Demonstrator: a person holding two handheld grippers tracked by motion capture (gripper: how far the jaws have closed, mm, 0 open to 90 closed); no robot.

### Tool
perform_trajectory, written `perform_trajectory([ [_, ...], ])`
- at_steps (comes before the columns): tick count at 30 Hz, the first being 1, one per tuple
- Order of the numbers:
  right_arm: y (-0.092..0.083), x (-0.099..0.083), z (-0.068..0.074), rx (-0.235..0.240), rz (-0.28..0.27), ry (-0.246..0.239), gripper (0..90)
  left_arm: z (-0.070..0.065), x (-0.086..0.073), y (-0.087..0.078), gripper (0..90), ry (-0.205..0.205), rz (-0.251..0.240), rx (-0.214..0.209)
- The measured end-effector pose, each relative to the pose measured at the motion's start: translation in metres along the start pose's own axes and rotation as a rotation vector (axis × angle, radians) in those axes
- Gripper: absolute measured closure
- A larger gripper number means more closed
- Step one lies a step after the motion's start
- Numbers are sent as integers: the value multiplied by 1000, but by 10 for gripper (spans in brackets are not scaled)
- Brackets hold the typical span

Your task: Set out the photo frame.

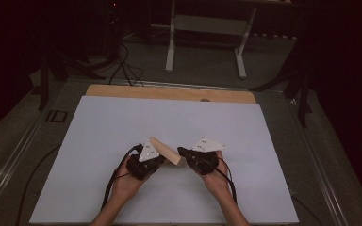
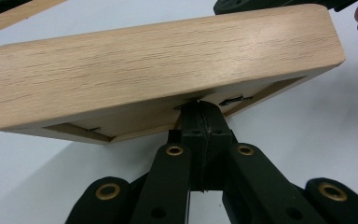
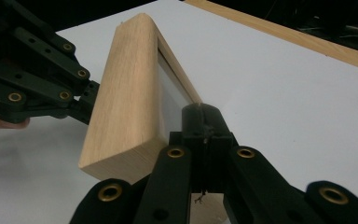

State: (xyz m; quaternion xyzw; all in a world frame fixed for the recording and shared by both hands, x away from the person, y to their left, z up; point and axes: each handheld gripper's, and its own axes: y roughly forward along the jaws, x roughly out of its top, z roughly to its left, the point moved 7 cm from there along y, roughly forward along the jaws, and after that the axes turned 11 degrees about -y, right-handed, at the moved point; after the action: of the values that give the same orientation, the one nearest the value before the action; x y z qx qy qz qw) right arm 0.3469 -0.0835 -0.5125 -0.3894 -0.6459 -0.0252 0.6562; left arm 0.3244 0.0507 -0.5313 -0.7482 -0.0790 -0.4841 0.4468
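A light wooden frame (image 1: 165, 151) is held raised off the white sheet (image 1: 99, 127) near the middle of the table, tilted on edge, its long axis running from far left to near right between the two hands; a recessed back with small metal clips is seen in the left gripper view (image 2: 168, 74), a pale inset panel in the right gripper view (image 3: 135, 102). The left gripper (image 1: 152, 161) is set at the frame's left side, its jaws drawn together on the lower rim; the right gripper (image 1: 185, 153) meets the near right end, its jaws likewise narrowed on the frame's edge; both hands lie about equally near. The frame's far face is hidden in the high view by the grey plates; what the panel holds cannot be made out; how deep each bite goes is masked by the jaws themselves. A bare wooden strip (image 1: 169, 93) borders the sheet's far edge.
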Motion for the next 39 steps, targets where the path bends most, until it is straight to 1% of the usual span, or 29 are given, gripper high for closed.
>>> perform_trajectory([
  [4, 3, -3, -3, -4, 11, 7, 898, 1, 1, 1, 897, -2, 3, -1],
  [10, 5, -10, -4, -2, 31, 14, 898, 3, 2, 3, 897, -9, 2, 7],
  [16, 6, -17, 0, 0, 60, -5, 897, 7, 2, 5, 897, -24, -3, 20],
  [19, 7, -21, 3, -4, 84, -33, 897, 9, 3, 6, 897, -30, -3, 27],
  [21, 7, -24, 5, 0, 93, -38, 897, 10, 3, 7, 897, -32, -3, 29],
  [35, 8, -24, 18, 23, 102, -68, 896, 17, 5, 9, 897, -54, -11, 39],
  [39, 9, -23, 22, 31, 102, -75, 896, 18, 6, 11, 897, -68, -19, 40],
])
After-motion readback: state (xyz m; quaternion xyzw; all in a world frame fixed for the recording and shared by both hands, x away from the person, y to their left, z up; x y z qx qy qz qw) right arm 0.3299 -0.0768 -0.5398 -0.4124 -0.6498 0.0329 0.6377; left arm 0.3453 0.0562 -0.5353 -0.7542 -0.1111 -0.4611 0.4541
